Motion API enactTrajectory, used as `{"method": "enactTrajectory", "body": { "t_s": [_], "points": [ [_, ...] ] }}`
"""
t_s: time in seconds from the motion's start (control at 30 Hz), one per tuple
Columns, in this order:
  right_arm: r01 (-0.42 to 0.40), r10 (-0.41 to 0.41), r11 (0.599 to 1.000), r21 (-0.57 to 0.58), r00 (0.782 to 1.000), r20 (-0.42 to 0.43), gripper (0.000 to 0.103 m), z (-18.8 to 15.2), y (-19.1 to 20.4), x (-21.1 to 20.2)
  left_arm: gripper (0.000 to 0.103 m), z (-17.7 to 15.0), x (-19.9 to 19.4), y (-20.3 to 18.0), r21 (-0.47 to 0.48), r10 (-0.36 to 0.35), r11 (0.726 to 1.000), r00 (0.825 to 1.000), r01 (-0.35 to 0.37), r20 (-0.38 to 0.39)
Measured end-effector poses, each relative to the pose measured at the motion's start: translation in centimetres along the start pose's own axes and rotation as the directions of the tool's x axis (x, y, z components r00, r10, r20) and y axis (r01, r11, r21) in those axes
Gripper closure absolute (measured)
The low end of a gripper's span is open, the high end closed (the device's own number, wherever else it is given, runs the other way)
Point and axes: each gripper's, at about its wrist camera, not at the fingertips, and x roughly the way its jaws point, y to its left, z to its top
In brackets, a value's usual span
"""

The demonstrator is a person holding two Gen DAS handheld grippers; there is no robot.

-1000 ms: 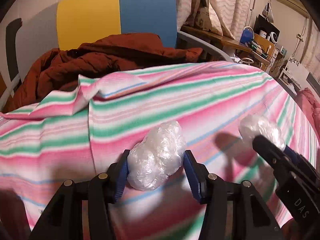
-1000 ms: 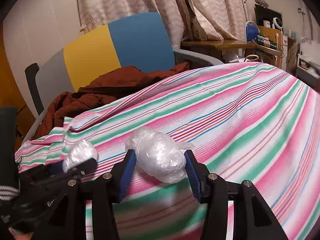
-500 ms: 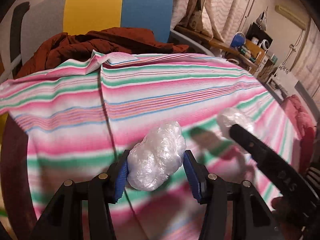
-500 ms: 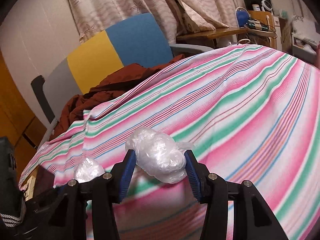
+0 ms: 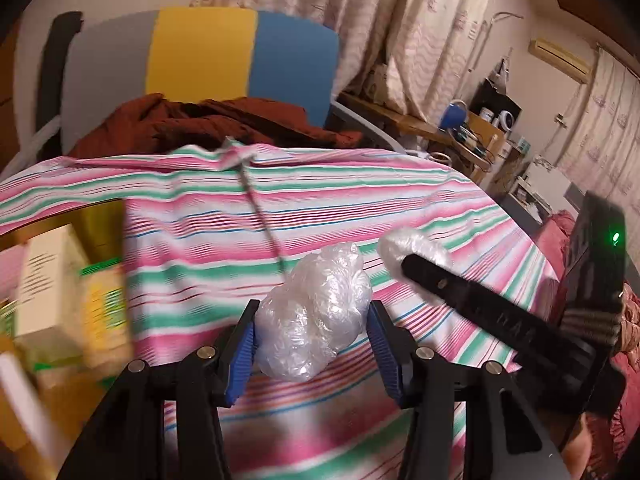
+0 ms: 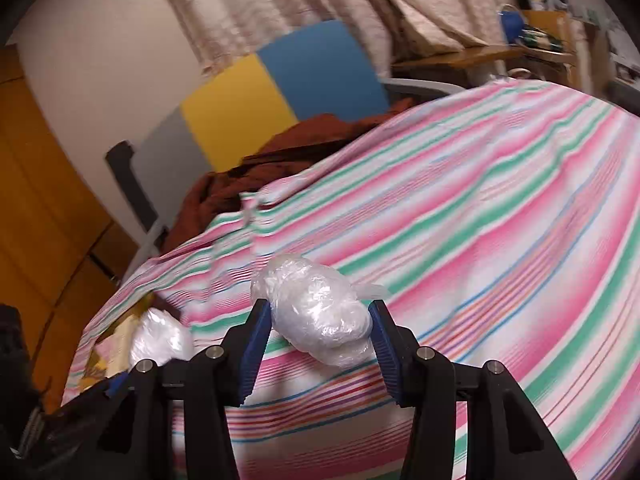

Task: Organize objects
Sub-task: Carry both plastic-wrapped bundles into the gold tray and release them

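My left gripper (image 5: pixel 312 340) is shut on a crumpled clear plastic-wrapped bundle (image 5: pixel 316 312) and holds it above the striped cloth (image 5: pixel 360 208). My right gripper (image 6: pixel 318 340) is shut on a second plastic-wrapped bundle (image 6: pixel 320 312), also held above the cloth (image 6: pixel 480 220). In the left wrist view the right gripper's black finger (image 5: pixel 460 300) and its bundle (image 5: pixel 412 248) sit just to the right. In the right wrist view the left gripper's bundle (image 6: pixel 160 336) shows at lower left.
A box with cartons and packets (image 5: pixel 60 288) sits at the cloth's left edge, blurred; it also shows in the right wrist view (image 6: pixel 112 344). A rust-brown jacket (image 5: pixel 208 120) lies on a yellow-and-blue chair (image 5: pixel 240 56) behind. A cluttered desk (image 5: pixel 460 128) stands far right.
Both grippers, still holding their bundles, have swung left across the cloth. The box at the cloth's left edge has come into view and the two grippers are closer together.
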Motion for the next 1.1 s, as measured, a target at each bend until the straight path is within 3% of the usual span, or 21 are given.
{"method": "enactTrajectory", "body": {
  "t_s": [0.27, 0.53, 0.8, 1.1],
  "points": [
    [-0.141, 0.137, 0.984, -0.113, 0.99, -0.037, 0.052, -1.4, 7.0, -0.6, 0.05, -1.6, -3.8, 6.1, -0.132, 0.057, 0.99, 0.998, -0.054, 0.012],
    [-0.271, 0.254, 0.937, -0.222, 0.962, -0.101, 0.052, -3.1, 13.5, -0.6, 0.05, -4.0, -8.6, 10.6, -0.206, 0.104, 0.974, 0.994, -0.093, 0.044],
    [-0.334, 0.289, 0.905, -0.263, 0.937, -0.195, 0.052, -5.2, 17.9, 1.2, 0.05, -3.4, -12.0, 15.1, -0.348, 0.086, 0.937, 0.99, -0.042, 0.114],
    [-0.374, 0.303, 0.881, -0.291, 0.917, -0.259, 0.05, -6.7, 20.5, 2.2, 0.046, -1.2, -11.8, 18.3, -0.394, 0.137, 0.915, 0.985, -0.084, 0.108]
  ]
}}
